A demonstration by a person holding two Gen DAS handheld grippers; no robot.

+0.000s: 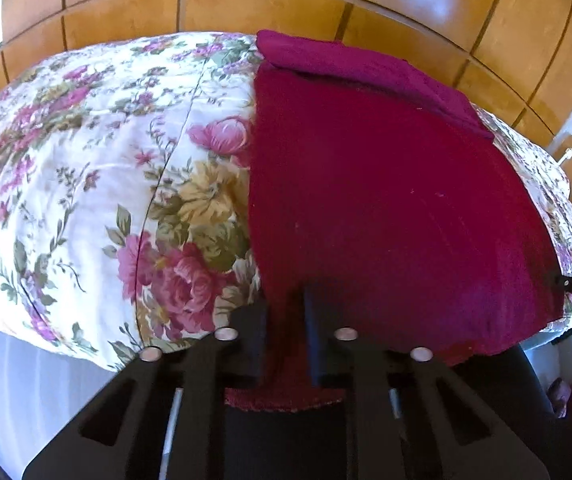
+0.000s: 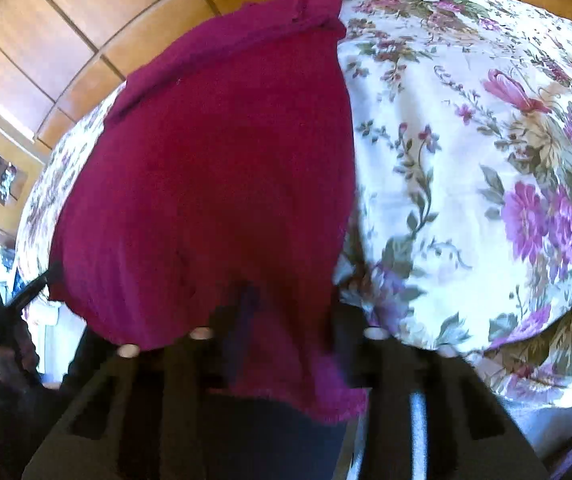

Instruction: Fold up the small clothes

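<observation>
Both grippers are on the near hem of the red garment [image 1: 386,200], which lies flat on the floral-covered counter [image 1: 85,160]. The left gripper [image 1: 286,332] has its jaws drawn in tight, with the red knit pinched between them and the hem hanging below its fingers. The right gripper [image 2: 290,332] is blurred, yet the cloth runs between its fingers and droops under them, so it reads as clamped on the same hem.

As for progress, this looks like an early stage. Far ahead of both grippers, one band of the garment [image 2: 225,40] already lies doubled back across the top. The broad body is still spread out in a single layer, so the main fold, and probably another after it, is still to do.

The garment's left edge runs straight ahead from the left gripper, with plenty of bare floral cloth beyond it to that side. Ahead of the right gripper, the right edge does the same, with open flowered cloth [image 2: 466,160] further right. The counter's near rim sits just under both grippers, and the hem overhangs it. Straight ahead, wooden panelling [image 1: 286,4] rises behind the counter's far edge. A forward carry of the hem over the body looks unobstructed, since nothing else rests on the cloth.
</observation>
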